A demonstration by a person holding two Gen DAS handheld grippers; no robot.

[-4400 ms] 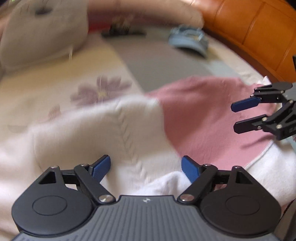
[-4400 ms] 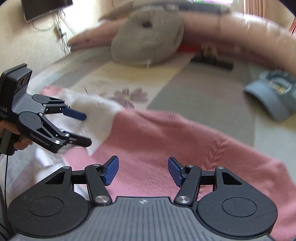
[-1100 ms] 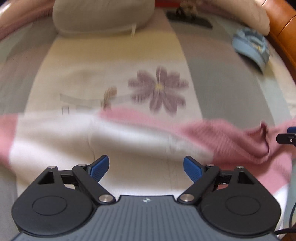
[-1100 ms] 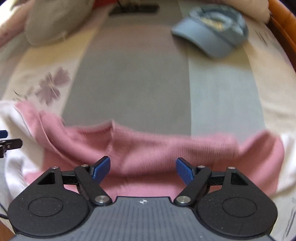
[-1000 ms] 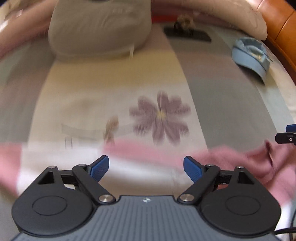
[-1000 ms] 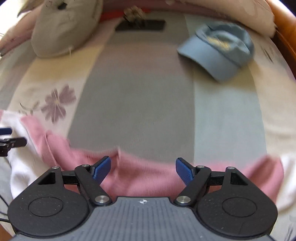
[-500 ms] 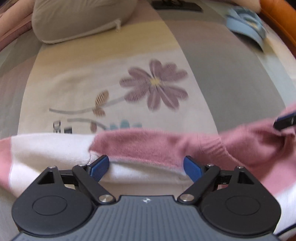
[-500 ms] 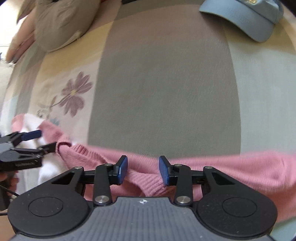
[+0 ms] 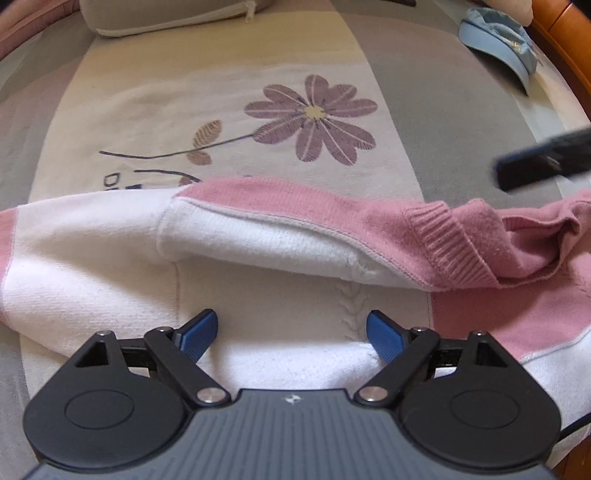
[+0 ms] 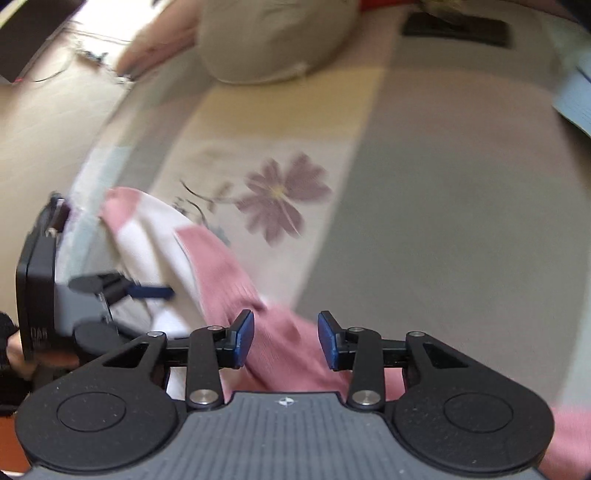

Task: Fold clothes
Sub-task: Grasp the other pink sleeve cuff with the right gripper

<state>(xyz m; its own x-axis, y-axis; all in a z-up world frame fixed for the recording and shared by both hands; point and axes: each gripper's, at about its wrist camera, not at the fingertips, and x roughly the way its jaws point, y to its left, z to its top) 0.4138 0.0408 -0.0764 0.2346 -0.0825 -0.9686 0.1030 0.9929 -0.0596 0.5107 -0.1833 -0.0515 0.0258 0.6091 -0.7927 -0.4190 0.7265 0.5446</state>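
Bed or wide couch covered by a striped blanket (image 9: pixel 436 122) in grey, cream and pale bands, with a purple flower (image 9: pixel 314 114) printed on the cream band at upper centre of the left wrist view. A beige cushion (image 9: pixel 166 14) lies along the top edge, upper left. A light blue cap (image 9: pixel 506 40) sits at upper right, next to an orange-brown wooden edge (image 9: pixel 569 44). In the right wrist view, a dark flat object (image 10: pixel 458 26) lies at the top right; too blurred to identify.

A pink and white sweater (image 9: pixel 258 236) lies across the blanket, spanning the middle of the left wrist view from edge to edge. One sleeve is laid over the white body; its ribbed pink cuff (image 9: pixel 454 243) shows right of centre. A cable-knit line runs down the white panel.

Left gripper (image 9: pixel 291 334): blue-tipped fingers spread wide, low over the white part of the sweater, nothing between them. In the right wrist view it shows at the left edge (image 10: pixel 147 295), with part of a hand (image 10: pixel 18 354) behind it.

Right gripper (image 10: pixel 286 339): fingers part-way apart, pink sweater fabric running between them; contact with the pads cannot be told through the motion blur. In the left wrist view it is a dark blurred bar (image 9: pixel 543 162) at the right edge, above the pink fabric.
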